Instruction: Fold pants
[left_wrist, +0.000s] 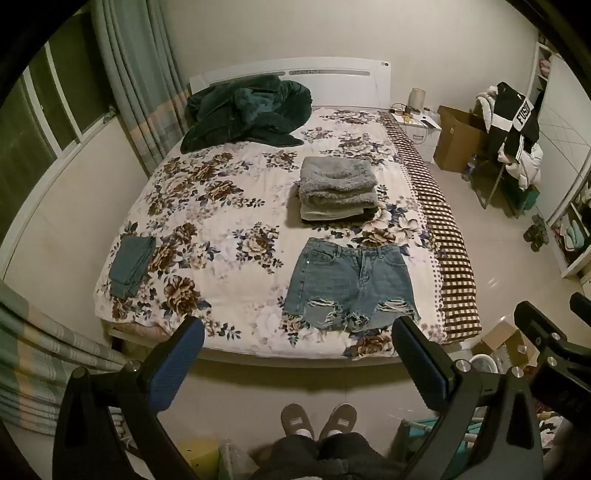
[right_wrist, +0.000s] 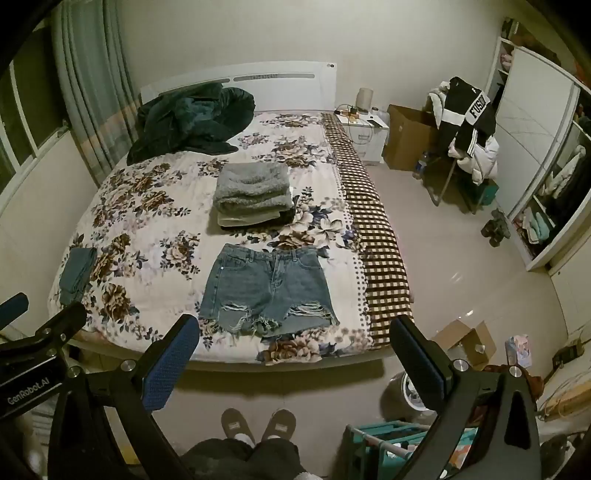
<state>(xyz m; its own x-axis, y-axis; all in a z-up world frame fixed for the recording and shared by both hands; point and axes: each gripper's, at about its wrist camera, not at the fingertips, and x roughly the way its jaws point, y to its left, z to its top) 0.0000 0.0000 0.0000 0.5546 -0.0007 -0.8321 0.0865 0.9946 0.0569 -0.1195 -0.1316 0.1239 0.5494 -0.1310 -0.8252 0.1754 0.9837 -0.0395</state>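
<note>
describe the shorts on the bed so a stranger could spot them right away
Start at the bed with the floral cover. Near its foot edge, just in front of the stack of folded grey towels, lie the denim shorts, spread flat with the waistband toward the headboard. Unlike the folded teal cloth nearby, they are unfolded, with ripped, frayed hems.

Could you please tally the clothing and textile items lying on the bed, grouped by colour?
Blue: 2, the flat frayed denim shorts and the small folded teal-blue garment.
Grey: 1, the stack of folded fluffy grey textiles.
Dark green: 1, the rumpled plush blanket.
Total: 4.
</note>
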